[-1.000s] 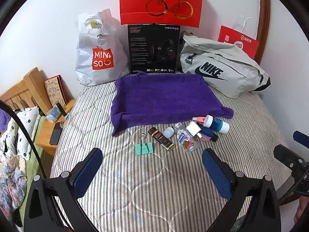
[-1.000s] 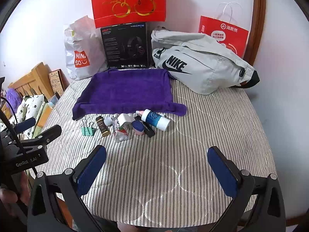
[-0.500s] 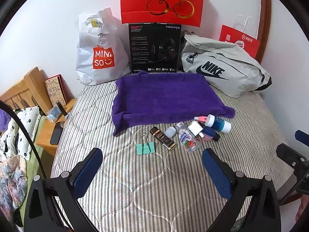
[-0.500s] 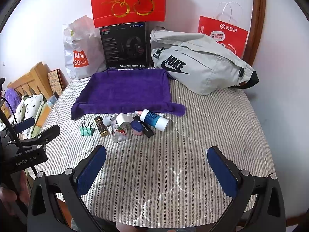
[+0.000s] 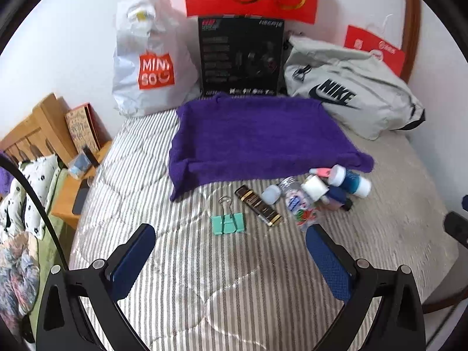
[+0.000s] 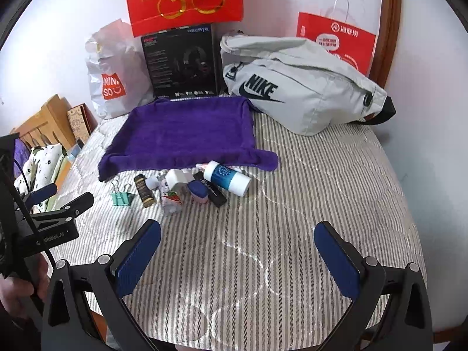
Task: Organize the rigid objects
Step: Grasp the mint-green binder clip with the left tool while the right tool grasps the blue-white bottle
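Note:
A purple towel (image 5: 257, 137) (image 6: 184, 134) lies flat on the striped bed. Along its near edge sits a row of small items: a green binder clip (image 5: 228, 220) (image 6: 121, 197), a dark brown tube (image 5: 259, 206) (image 6: 144, 190), a clear bottle (image 5: 297, 203), a white plug (image 5: 314, 187) (image 6: 175, 180) and a blue-and-white bottle (image 5: 352, 180) (image 6: 228, 177). My left gripper (image 5: 231, 234) is open just short of the clip. My right gripper (image 6: 238, 231) hovers open over bare bedding, nearer than the bottle. Neither holds anything.
Against the wall stand a white Miniso bag (image 5: 146, 67), a black headset box (image 5: 241, 58), a grey Nike bag (image 5: 351, 93) (image 6: 298, 90) and red paper bags (image 6: 336, 41). A wooden bedside stand (image 5: 73, 201) is at the left. The left gripper (image 6: 52, 201) shows in the right wrist view.
Both grippers have moved forward toward the row of items, which now looks closer and lower in each view. The jaws stay open and the objects have not moved.

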Action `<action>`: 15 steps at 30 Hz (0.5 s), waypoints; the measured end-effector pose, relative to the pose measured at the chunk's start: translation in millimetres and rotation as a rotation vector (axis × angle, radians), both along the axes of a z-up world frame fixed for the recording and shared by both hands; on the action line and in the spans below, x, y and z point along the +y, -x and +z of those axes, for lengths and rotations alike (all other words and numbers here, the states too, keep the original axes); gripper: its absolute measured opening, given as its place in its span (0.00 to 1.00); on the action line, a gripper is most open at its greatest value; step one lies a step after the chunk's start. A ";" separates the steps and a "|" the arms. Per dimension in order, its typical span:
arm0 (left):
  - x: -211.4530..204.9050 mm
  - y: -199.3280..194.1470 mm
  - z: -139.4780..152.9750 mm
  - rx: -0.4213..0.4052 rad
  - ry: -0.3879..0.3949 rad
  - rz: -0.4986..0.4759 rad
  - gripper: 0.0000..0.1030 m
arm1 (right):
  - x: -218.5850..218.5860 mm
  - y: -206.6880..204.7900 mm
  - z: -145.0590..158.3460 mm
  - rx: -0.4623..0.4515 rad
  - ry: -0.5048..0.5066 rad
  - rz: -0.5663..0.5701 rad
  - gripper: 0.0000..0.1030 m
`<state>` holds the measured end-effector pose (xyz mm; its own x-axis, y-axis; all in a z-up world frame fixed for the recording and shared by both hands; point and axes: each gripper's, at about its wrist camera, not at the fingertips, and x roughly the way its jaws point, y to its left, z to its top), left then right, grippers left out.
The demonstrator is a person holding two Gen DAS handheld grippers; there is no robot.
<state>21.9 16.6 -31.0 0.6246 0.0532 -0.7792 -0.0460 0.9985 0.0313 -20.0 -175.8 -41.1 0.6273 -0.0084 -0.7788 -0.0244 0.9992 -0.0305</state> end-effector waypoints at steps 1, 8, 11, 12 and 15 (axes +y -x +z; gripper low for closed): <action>1.1 -3.2 -5.9 0.008 0.005 0.004 1.00 | -0.7 -2.2 -2.9 0.008 0.001 -0.001 1.00; 10.0 -28.6 -48.4 0.068 0.014 0.028 1.00 | -6.9 -19.5 -27.6 0.059 -0.002 -0.007 1.00; 12.3 -37.5 -62.5 0.086 0.018 0.035 0.99 | -7.2 -25.9 -36.2 0.073 -0.008 0.001 1.00; 13.3 -39.5 -65.8 0.090 0.020 0.036 0.99 | -7.5 -28.6 -39.9 0.084 -0.009 0.004 1.00; 18.5 -47.1 -76.6 0.104 0.049 0.041 0.91 | -7.4 -36.6 -50.8 0.116 -0.003 0.004 1.00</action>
